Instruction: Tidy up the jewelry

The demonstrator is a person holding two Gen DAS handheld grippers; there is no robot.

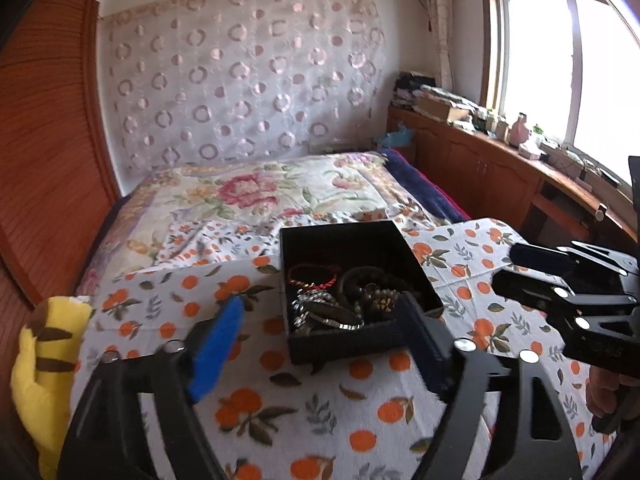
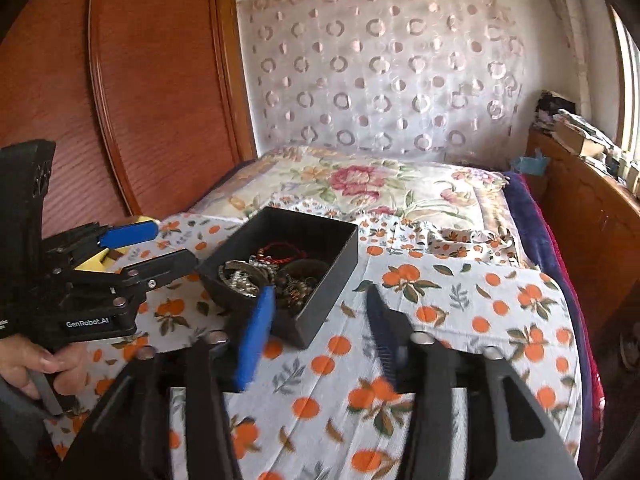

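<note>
A bed (image 1: 256,184) fills the room, its near end spread with an orange-print cloth (image 1: 360,412). On the cloth sits an open black box (image 1: 340,240), and the jewelry (image 1: 344,300), beaded bracelets, a red cord and metal pieces, lies heaped in a tangle inside it. The left gripper (image 1: 320,340) and right gripper (image 2: 320,332) hover just short of the box, fingers apart and empty. This fits either sorting still ahead or pieces already gathered in; any pick calls for isolating one strand.
</note>
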